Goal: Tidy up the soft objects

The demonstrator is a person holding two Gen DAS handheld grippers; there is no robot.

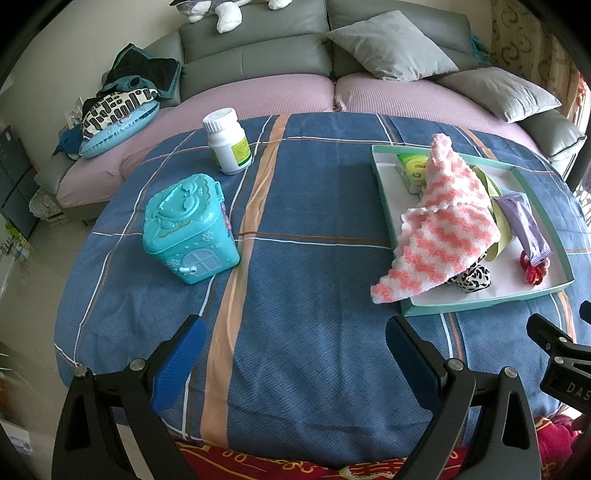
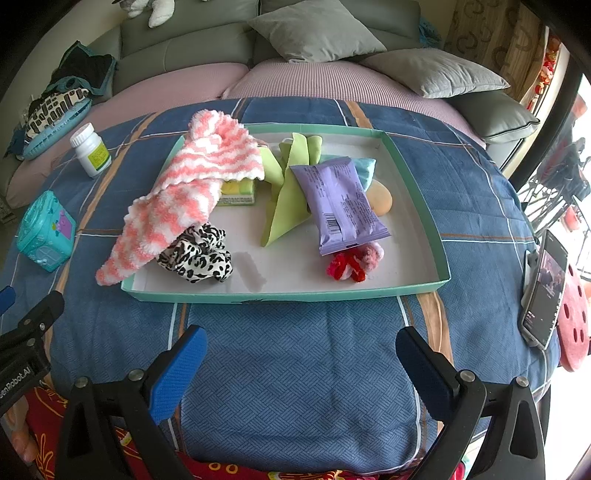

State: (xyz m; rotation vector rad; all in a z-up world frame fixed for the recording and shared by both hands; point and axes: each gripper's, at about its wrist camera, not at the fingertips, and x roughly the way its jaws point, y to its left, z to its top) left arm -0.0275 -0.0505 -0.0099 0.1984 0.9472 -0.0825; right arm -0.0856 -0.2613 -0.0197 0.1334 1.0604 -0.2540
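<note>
A teal-rimmed white tray (image 2: 417, 206) (image 1: 380, 173) lies on the blue plaid cloth. In it lie a pink-and-white fuzzy towel (image 2: 192, 177) (image 1: 447, 225) hanging over the tray's left edge, a leopard-print scrunchie (image 2: 199, 254) (image 1: 474, 278), a red-and-pink scrunchie (image 2: 354, 262) (image 1: 532, 269), green cloths (image 2: 288, 192), a purple packet (image 2: 340, 203) (image 1: 524, 225), a beige sponge (image 2: 380, 197) and a light blue pad (image 2: 364, 168). My left gripper (image 1: 295, 354) is open and empty over the bare cloth, left of the tray. My right gripper (image 2: 301, 365) is open and empty in front of the tray.
A teal toy house box (image 1: 188, 229) (image 2: 44, 232) and a white pill bottle (image 1: 229, 142) (image 2: 90, 149) stand left of the tray. A green carton (image 2: 238, 192) sits under the towel. A phone (image 2: 543, 288) stands at the right edge. A sofa with grey cushions (image 2: 317, 33) is behind.
</note>
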